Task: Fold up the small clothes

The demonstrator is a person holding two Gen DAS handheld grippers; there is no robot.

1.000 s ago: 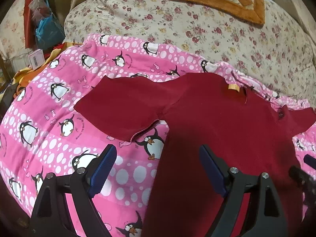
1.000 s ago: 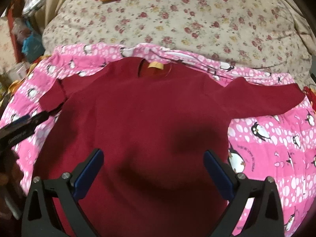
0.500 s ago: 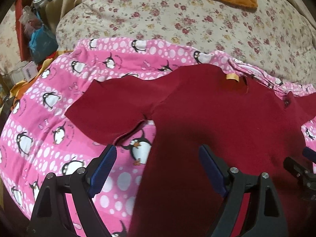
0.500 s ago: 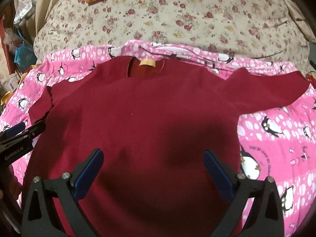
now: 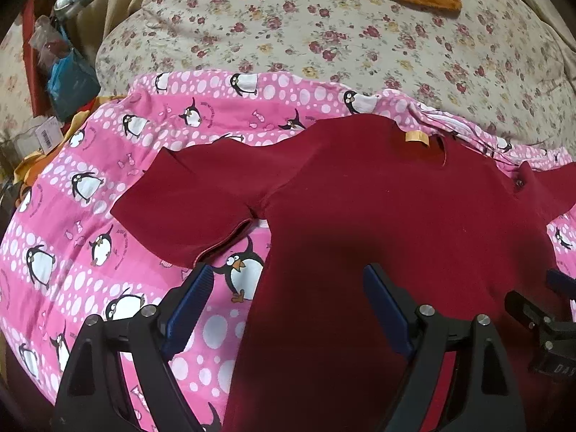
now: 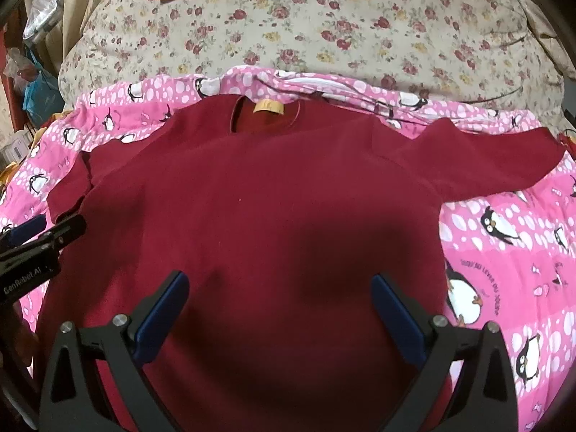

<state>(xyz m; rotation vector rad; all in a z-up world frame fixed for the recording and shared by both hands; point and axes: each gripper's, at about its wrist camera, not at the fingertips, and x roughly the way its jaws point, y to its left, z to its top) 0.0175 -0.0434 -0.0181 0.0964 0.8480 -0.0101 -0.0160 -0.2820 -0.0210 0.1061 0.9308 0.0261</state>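
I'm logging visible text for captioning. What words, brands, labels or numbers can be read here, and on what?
"GenRobot.AI": white print on the left gripper body, right wrist view.
"DA…": cut-off letters on the right gripper body.
Purple lettering beside a penguin on the pink blanket: too blurred.
Yellow neck tag on the red shirt: unreadable.
Barcode sticker: too small.

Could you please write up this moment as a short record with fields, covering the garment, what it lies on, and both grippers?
garment: dark red shirt, spread flat, both sleeves out to the sides
neck label: yellow tag at the collar, on the far side from the grippers
surface: pink penguin blanket over a floral quilt
left gripper: open, over the shirt's left edge, holding nothing
right gripper: open, over the middle of the shirt, holding nothing
folding: not yet begun
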